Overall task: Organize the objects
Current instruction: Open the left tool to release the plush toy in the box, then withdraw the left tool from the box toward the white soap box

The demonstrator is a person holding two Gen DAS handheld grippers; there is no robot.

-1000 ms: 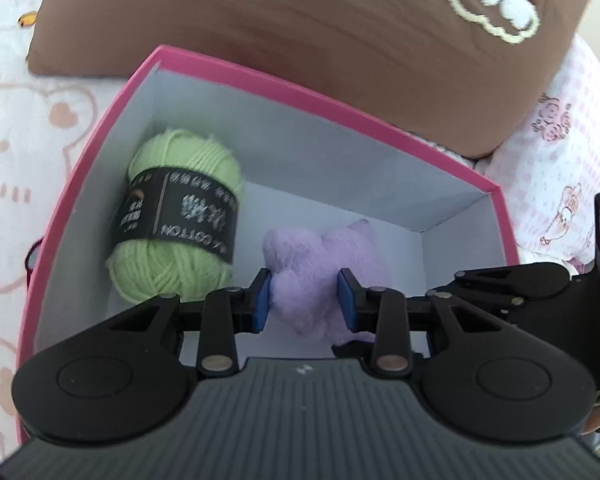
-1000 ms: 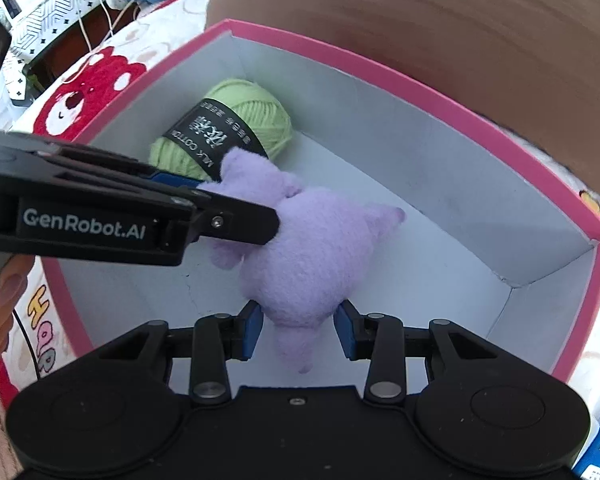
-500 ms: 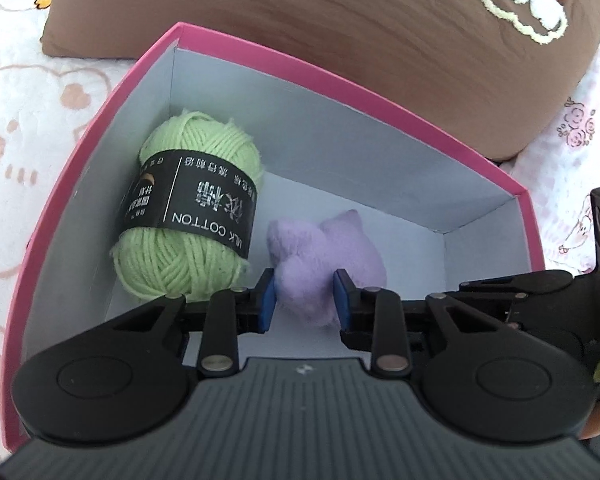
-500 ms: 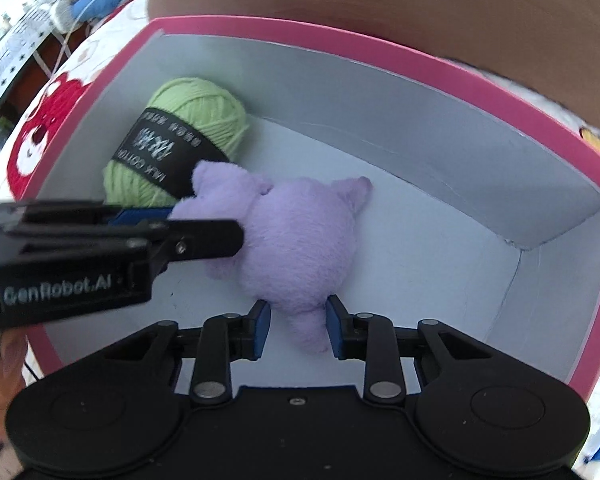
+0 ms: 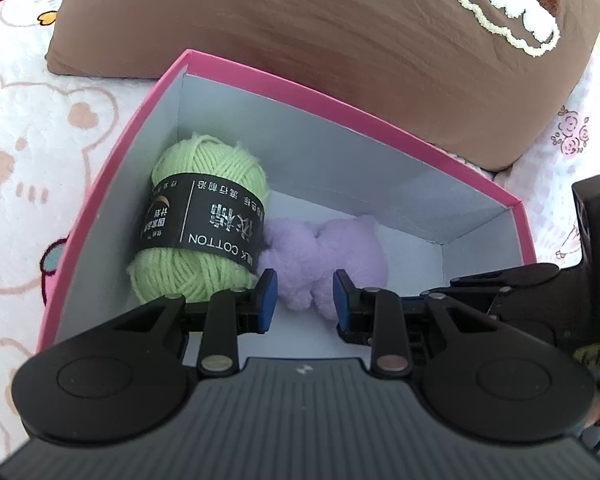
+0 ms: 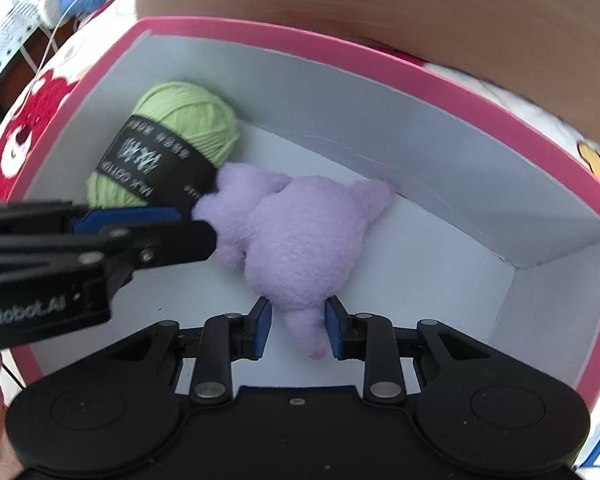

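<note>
Inside a pink-rimmed box [image 6: 380, 54] on a cartoon-print blanket [image 5: 40, 140], a purple plush toy [image 6: 300, 248] lies on the white floor, touching a ball of green yarn [image 6: 188, 116] at its 10 o'clock. From 6 o'clock the right tool [image 6: 296, 330] is closed on the toy's lower end, both blue pads pressing the plush. The left tool [image 5: 305, 300] enters from 9 o'clock in the right wrist view; its jaws, just narrowed, sit at the toy's near edge, but whether they pinch it cannot be told. A brown pillow [image 5: 340, 40] lies beyond the box at 12 o'clock.
</note>
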